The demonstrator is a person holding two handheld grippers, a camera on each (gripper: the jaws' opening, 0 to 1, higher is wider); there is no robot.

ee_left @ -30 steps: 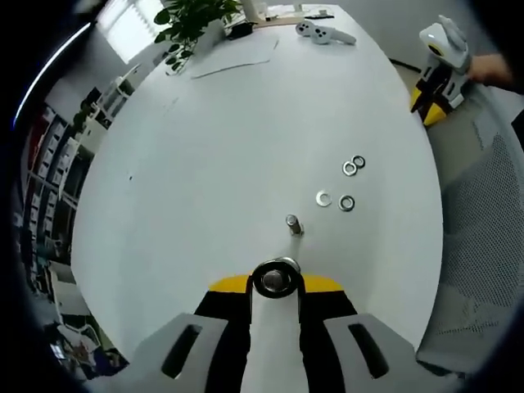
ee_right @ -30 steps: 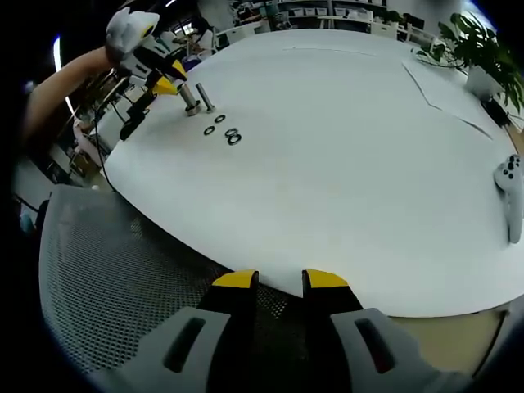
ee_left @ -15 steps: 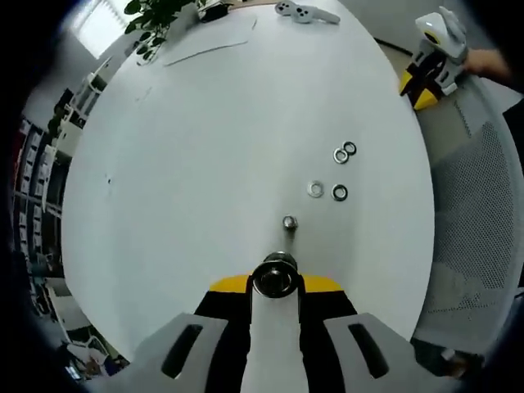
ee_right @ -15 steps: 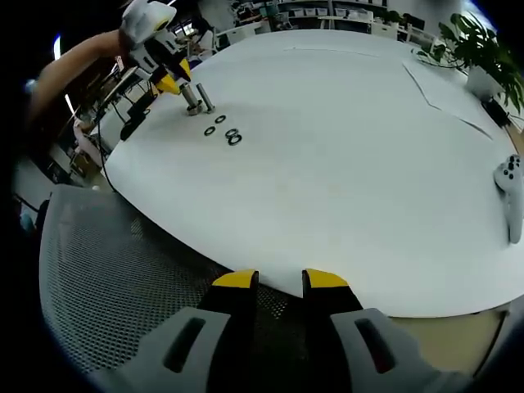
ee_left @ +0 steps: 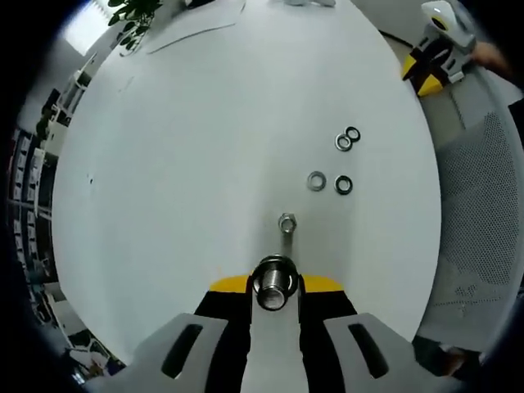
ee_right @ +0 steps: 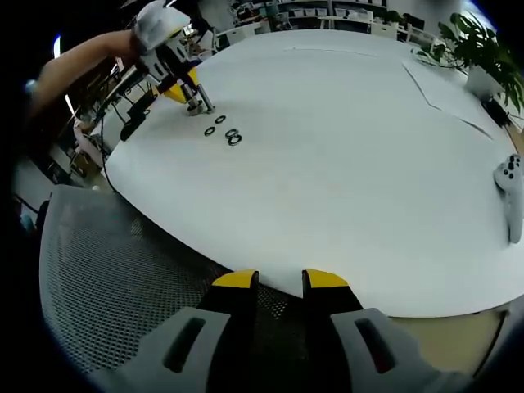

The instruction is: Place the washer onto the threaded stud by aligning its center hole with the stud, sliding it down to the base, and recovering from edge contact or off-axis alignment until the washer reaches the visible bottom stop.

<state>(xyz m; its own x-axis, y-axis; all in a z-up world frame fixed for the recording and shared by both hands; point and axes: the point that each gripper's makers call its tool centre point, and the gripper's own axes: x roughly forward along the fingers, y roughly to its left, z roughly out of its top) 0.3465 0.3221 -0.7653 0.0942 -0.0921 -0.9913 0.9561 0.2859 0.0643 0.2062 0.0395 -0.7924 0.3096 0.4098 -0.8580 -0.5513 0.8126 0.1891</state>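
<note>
**Left gripper view: stud ahead of the jaws, washers loose on the table**

Left gripper view looks down on the threaded stud, which stands on the white table just ahead of the left gripper. Between that gripper's yellow-tipped jaws sits a round metal part — the jaws are clamped on it, and its tip lies close to the stud. Four washers lie flat beyond the stud, two close together and two more a little farther off, none on the stud.

From the right gripper view, the left gripper is small and far off at the table's edge, a person's arm behind it, with the stud and washers beside it. The right gripper hangs over a grey mesh chair at the near table edge, its jaws a little apart — nothing between them. A white controller rests on the table at the right, near a potted plant.
</note>
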